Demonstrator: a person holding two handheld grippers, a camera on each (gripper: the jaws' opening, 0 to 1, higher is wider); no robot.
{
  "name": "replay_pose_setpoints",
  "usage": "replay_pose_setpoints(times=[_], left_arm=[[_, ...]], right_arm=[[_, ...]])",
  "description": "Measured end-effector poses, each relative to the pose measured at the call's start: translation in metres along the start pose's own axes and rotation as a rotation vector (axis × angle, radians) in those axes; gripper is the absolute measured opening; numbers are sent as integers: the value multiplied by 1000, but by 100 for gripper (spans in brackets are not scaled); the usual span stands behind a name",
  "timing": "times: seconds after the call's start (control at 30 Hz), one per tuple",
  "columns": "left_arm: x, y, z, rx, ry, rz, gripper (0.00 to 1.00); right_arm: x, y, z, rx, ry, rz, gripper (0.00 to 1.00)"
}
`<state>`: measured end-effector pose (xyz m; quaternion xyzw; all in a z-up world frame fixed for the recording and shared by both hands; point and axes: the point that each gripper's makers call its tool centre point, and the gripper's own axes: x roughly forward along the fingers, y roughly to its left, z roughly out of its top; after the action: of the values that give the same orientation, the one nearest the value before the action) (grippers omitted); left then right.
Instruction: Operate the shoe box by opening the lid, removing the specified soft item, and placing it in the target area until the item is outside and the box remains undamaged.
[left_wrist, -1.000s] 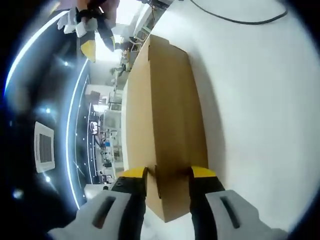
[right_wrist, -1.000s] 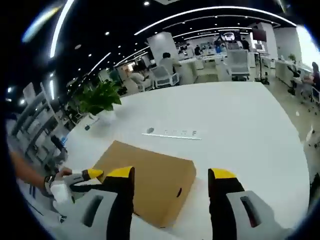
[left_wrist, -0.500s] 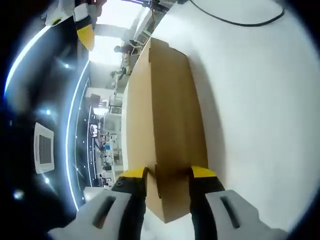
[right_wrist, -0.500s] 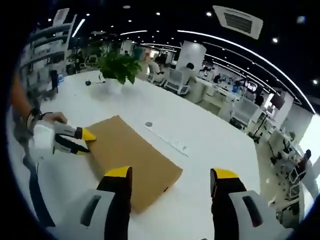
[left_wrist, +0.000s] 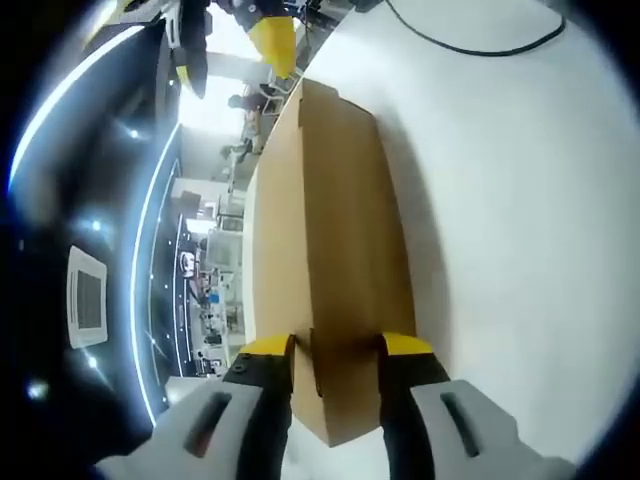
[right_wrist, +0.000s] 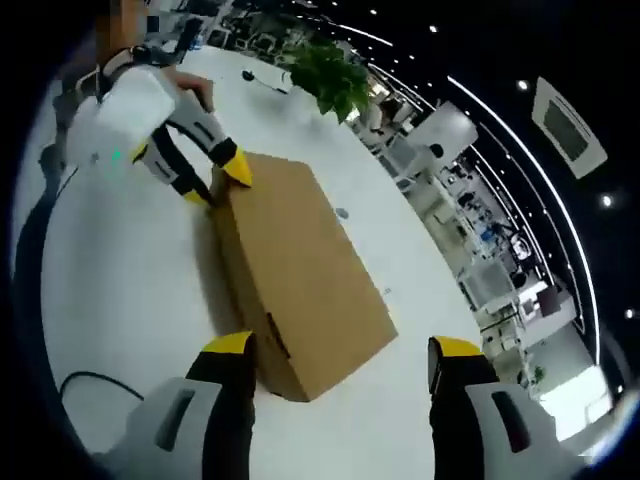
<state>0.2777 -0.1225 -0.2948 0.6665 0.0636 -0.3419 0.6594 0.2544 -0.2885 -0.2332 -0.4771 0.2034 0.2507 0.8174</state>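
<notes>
A closed brown cardboard shoe box (left_wrist: 330, 220) lies on a white table (left_wrist: 520, 250). My left gripper (left_wrist: 336, 346) is shut on the box's near end, a yellow-tipped jaw on each side of it. In the right gripper view the same box (right_wrist: 300, 270) runs away from me, and the left gripper (right_wrist: 215, 180) clamps its far end, held by a person's hand (right_wrist: 150, 70). My right gripper (right_wrist: 342, 347) stands open above the box's near end with nothing between its fingers. It also hangs over the far end of the box as the right gripper (left_wrist: 230, 35) in the left gripper view.
A black cable (left_wrist: 470, 40) lies on the table beyond the box, and a cable loop (right_wrist: 90, 380) sits near my right jaw. A potted plant (right_wrist: 330, 75) stands at the far table edge. Office desks and chairs lie past it.
The right gripper has swung round and come closer over the box's end, staying open. The left gripper has kept its hold on the box's other end; the box has not moved.
</notes>
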Motion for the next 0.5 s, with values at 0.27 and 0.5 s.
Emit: replay_pose_setpoints(times=[0.27,0.5], left_arm=[[0,-1,-1,6,0,-7,32],[0,-2,-1,14,8,-12,32]], right_arm=[[19,17,-5,-100,32,-7,71],[39,29,-6,-175,52,-3,69]])
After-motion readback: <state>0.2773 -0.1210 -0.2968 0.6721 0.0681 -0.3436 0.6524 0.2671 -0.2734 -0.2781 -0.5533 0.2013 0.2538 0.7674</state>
